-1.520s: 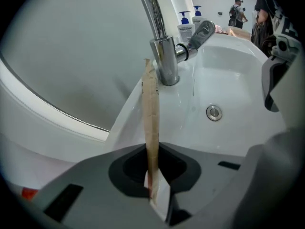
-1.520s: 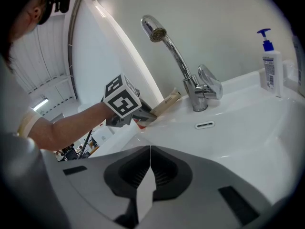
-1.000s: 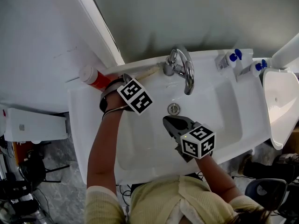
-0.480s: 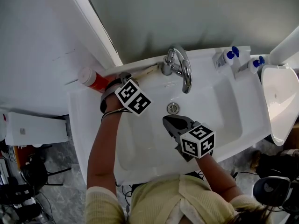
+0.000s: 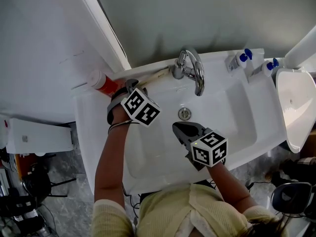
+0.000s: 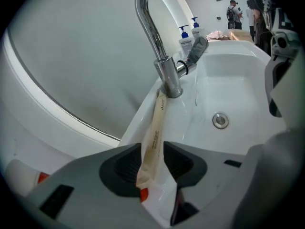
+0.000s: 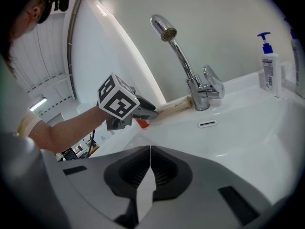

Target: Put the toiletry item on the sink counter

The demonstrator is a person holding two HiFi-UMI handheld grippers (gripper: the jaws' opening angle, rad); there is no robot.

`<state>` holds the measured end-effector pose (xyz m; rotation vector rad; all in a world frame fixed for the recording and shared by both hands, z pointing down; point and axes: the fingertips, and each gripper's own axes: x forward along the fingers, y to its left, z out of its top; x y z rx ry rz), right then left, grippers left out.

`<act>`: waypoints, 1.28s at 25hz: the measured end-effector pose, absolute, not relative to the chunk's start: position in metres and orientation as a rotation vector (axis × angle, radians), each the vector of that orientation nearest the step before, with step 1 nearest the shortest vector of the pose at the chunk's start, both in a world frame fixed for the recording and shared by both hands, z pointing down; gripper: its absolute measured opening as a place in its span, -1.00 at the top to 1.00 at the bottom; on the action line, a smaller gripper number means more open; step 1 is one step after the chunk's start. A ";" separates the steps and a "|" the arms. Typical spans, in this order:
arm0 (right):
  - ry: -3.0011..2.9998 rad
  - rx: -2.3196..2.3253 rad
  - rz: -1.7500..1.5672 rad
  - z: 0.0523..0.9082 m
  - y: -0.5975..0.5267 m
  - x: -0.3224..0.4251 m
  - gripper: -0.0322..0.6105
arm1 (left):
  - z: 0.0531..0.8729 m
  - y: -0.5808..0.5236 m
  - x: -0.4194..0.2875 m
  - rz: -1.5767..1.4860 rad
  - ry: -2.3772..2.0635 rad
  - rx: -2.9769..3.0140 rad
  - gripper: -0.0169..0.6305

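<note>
The left hand-held gripper [image 6: 152,162] has just been opening, its jaws spreading around the toothpaste tube [image 6: 155,130] lying on the desk [image 5: 219,65]; the right hand-held gripper [image 7: 150,173] is hovering pressed together, empty.

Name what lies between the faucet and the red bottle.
The cream tube, on the back ledge, its end between the left gripper's just-opened jaws; head view.

Both arms reach forward, each hand holding a gripper.
Left gripper [image 6: 152,162] jaws have just been opening, tube [image 6: 155,132] loose between them; right gripper [image 7: 148,176] jaws closed together.
</note>
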<state>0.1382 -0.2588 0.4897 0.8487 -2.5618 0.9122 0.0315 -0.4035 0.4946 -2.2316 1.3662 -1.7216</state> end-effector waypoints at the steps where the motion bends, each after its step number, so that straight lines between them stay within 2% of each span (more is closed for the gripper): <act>1: -2.563 0.851 0.910 0.489 -0.258 0.138 0.81 | 0.494 -0.402 0.031 -1.711 1.384 -2.239 0.40; 13: -2.570 0.888 0.882 0.478 -0.242 0.132 0.81 | 0.480 -0.375 0.024 -1.599 1.529 -2.286 0.41; 19: -2.578 0.904 0.864 0.472 -0.234 0.128 0.81 | 0.468 -0.352 0.015 -1.439 1.674 -2.364 0.42; 32: -2.593 0.928 0.812 0.461 -0.226 0.118 0.81 | 0.446 -0.310 -0.005 -1.155 1.906 -2.441 0.60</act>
